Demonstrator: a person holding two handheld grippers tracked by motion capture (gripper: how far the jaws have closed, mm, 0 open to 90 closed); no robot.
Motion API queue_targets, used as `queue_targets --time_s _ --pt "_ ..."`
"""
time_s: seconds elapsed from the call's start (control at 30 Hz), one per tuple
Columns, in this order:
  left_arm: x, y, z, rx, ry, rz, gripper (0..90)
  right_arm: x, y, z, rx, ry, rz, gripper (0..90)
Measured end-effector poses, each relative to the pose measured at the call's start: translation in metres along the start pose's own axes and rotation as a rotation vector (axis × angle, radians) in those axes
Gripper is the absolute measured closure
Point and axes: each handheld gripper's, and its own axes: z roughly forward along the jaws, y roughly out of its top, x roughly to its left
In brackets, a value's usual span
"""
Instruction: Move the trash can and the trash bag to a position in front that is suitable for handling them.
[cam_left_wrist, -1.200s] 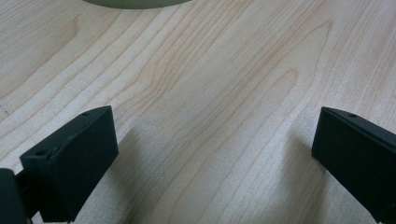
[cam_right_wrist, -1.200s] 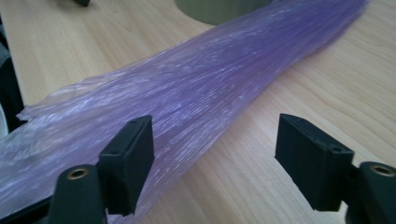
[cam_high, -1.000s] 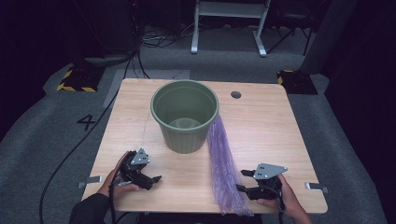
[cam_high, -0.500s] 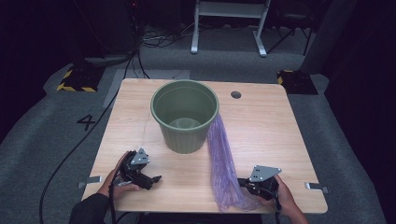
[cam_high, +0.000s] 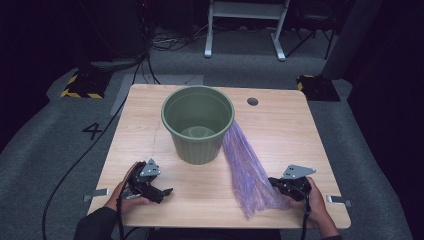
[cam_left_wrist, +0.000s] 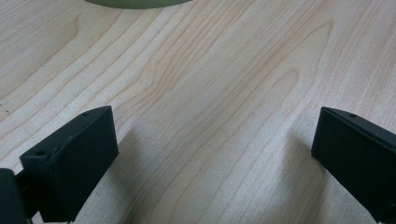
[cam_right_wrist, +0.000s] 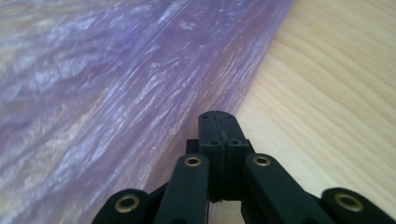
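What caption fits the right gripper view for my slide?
Right gripper, jaws shut, at the edge of the purple plastic bag on the wooden table.

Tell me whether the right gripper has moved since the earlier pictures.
Yes. The right gripper has shifted left toward the purple plastic bag, judged against the table edge; its jaws closed.

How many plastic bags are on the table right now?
1: a crinkled translucent purple plastic bag lies flat on the wooden table, running from the green plastic bucket toward the right gripper. Another could hide behind the bucket.
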Motion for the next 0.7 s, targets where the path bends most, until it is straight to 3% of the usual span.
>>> queue_targets --time_s 0.23,0.27,0.37,0.4,0.43,0.57,0.7 --pt "0.000 0.000 0.000 -0.001 0.000 0.001 0.0 -0.026 -0.005 -0.002 0.002 -0.073 0.057 89.7" --pt "0.000 0.000 0.000 -0.001 0.000 0.001 0.0 -0.032 -0.005 -0.005 -0.005 -0.104 0.075 84.8" --pt "0.000 0.000 0.000 -0.001 0.000 0.000 0.0 -0.036 -0.005 -0.008 -0.007 -0.124 0.087 77.4" --pt "0.000 0.000 0.000 -0.001 0.000 0.001 0.0 -0.037 -0.004 -0.012 -0.014 -0.160 0.101 70.0" --pt "0.000 0.000 0.000 -0.001 0.000 0.000 0.0 -0.037 -0.004 -0.012 -0.014 -0.160 0.101 70.0" --pt "0.000 0.000 0.000 -0.001 0.000 0.001 0.0 -0.037 0.001 -0.028 -0.056 -0.211 0.131 48.1" --pt "0.000 0.000 0.000 -0.001 0.000 0.001 0.0 -0.035 0.004 -0.038 -0.098 -0.216 0.148 45.2"
